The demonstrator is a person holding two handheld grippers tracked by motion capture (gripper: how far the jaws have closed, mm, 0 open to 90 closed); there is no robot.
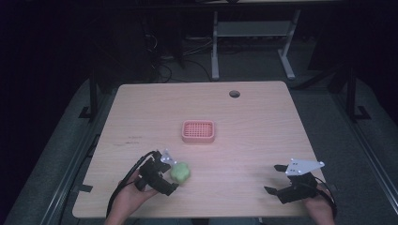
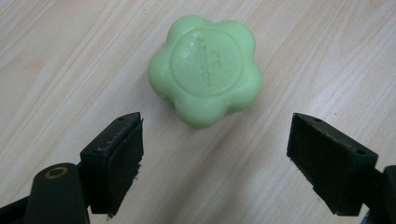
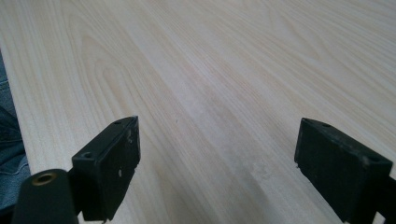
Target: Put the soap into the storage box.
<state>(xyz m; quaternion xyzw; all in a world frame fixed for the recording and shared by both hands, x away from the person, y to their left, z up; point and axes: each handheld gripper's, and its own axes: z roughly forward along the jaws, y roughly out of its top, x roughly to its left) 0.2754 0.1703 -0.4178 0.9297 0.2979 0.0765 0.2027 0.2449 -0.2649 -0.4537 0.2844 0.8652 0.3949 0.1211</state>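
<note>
Left tool [image 2: 215,154] gapes, soap [image 2: 205,70] just beyond.

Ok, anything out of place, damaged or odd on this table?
Nothing stands out. The green flower-shaped soap lies flat and whole on the wooden table, just ahead of the open left gripper. The pink soap dish sits level mid-table. The right gripper is open over bare wood.

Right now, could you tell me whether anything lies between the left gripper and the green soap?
Nothing visible does. The left gripper is open with the flower-shaped green soap just ahead of its jaws, and bare wooden table lies between them.
</note>
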